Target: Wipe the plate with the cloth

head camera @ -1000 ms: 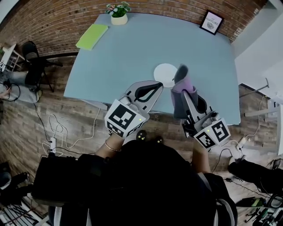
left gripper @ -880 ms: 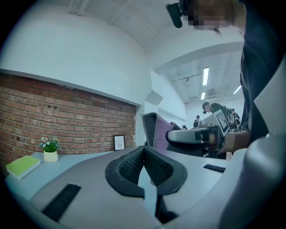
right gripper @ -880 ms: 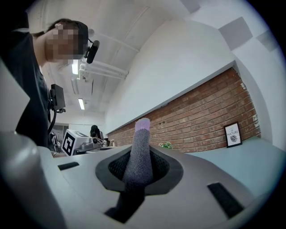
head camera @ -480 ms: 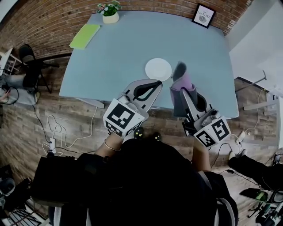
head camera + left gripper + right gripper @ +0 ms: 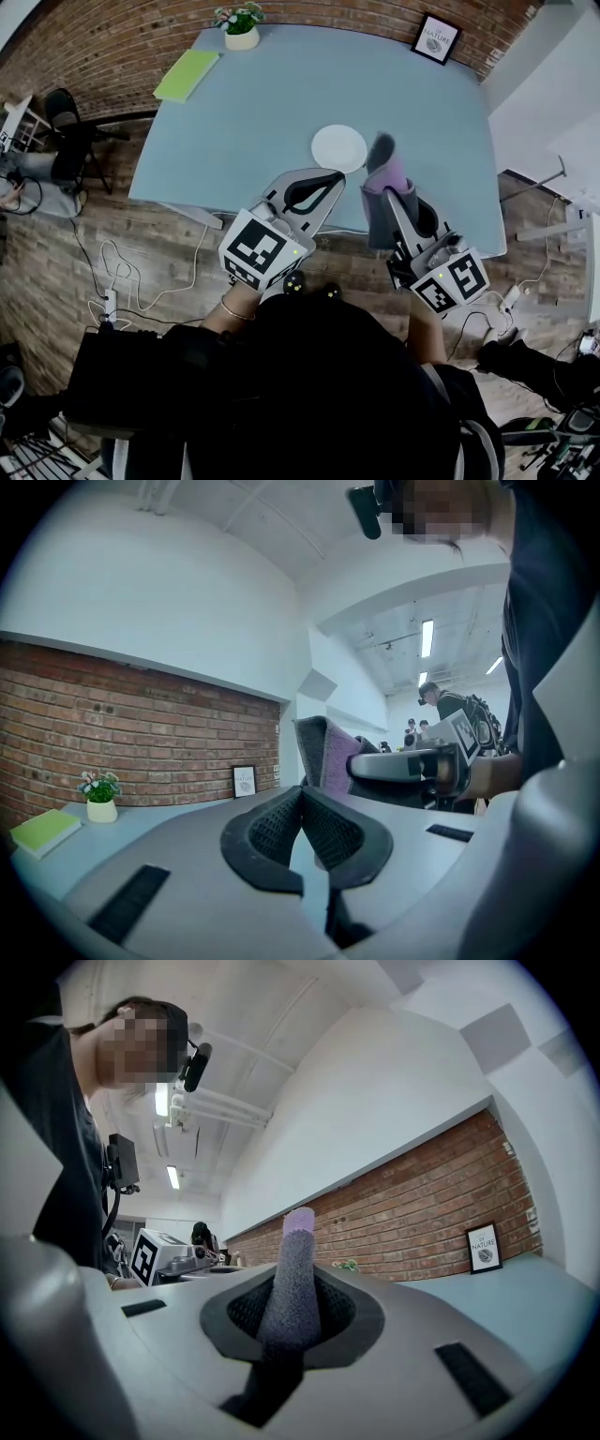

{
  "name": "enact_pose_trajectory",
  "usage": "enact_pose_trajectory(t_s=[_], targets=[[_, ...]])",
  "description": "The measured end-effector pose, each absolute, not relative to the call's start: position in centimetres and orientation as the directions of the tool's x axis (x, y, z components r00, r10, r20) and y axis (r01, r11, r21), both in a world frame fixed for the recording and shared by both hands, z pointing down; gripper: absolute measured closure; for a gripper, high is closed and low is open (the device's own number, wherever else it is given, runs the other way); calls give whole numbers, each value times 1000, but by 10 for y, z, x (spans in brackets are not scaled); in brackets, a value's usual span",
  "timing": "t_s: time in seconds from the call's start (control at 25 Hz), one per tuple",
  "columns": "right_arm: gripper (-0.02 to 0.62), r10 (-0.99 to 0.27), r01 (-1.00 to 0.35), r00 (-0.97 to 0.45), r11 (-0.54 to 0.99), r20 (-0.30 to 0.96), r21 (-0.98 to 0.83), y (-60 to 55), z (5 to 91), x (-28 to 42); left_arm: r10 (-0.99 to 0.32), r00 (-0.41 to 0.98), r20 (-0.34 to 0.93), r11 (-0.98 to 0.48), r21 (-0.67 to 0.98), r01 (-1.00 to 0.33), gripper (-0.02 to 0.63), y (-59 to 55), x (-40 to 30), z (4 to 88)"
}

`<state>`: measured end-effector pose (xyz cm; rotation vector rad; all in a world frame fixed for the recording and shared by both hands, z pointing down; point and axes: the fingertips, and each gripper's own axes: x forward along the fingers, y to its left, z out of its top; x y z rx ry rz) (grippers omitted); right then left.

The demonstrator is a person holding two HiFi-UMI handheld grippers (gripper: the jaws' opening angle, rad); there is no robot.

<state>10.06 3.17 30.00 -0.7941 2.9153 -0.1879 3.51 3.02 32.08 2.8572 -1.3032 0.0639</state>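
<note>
A white round plate [image 5: 339, 148] lies on the blue-grey table [image 5: 281, 103], towards its near edge. My right gripper [image 5: 386, 192] hovers just right of and nearer than the plate, shut on a folded grey and purple cloth [image 5: 385, 167] that sticks up past the jaws; the cloth [image 5: 286, 1283] fills the gap in the right gripper view. My left gripper [image 5: 323, 183] is held level at the table's near edge, just short of the plate, jaws shut with nothing between them [image 5: 302, 799]. The cloth [image 5: 328, 757] and right gripper show beyond it in the left gripper view.
A potted plant [image 5: 239, 25], a green notebook [image 5: 187, 75] and a framed picture [image 5: 435, 39] stand along the far side of the table by a brick wall. Cables [image 5: 122, 281] trail on the brick floor; a chair [image 5: 66, 141] stands at the left.
The head view shifted slightly, so the plate and table sit a little differently in it. Both grippers have kept their places and the cloth stays gripped.
</note>
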Motion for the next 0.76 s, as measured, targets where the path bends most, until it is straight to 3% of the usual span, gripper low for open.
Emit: enact_pose_trajectory(t_s=[0.76], targets=[[555, -509, -497, -858, 857, -73, -139, 31, 302, 101, -760, 648, 41, -649, -26, -760, 599, 31, 36, 320]])
